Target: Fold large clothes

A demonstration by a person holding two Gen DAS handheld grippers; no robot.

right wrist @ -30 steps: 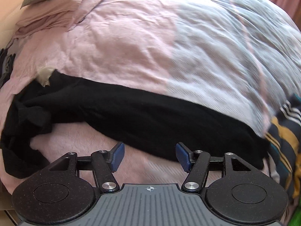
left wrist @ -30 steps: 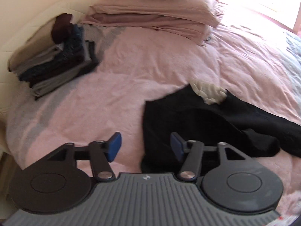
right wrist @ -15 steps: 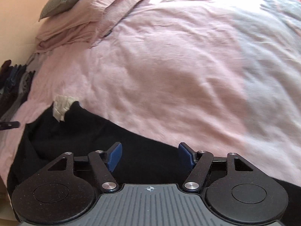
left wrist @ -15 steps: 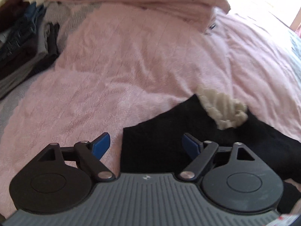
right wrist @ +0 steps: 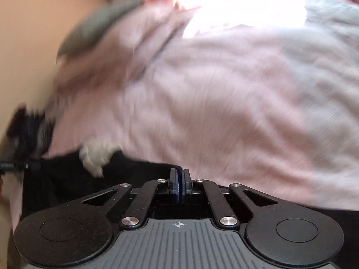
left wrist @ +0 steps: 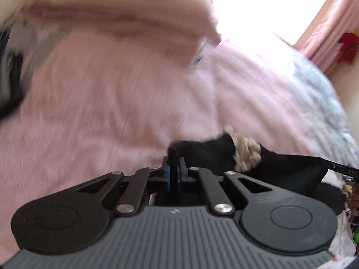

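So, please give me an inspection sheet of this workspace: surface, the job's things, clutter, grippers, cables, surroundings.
Surface: pink bedspread, wrinkled, blurred by motion.
Job's things: black garment with a cream patch, lifted at its edge.
Clutter: stack of dark clothes at the left, blurred; grey pillow.
Grippers: left gripper shut on black garment; right gripper shut at the garment's edge.
Cables: nothing seen.
Surroundings: pink curtain, bright window light.
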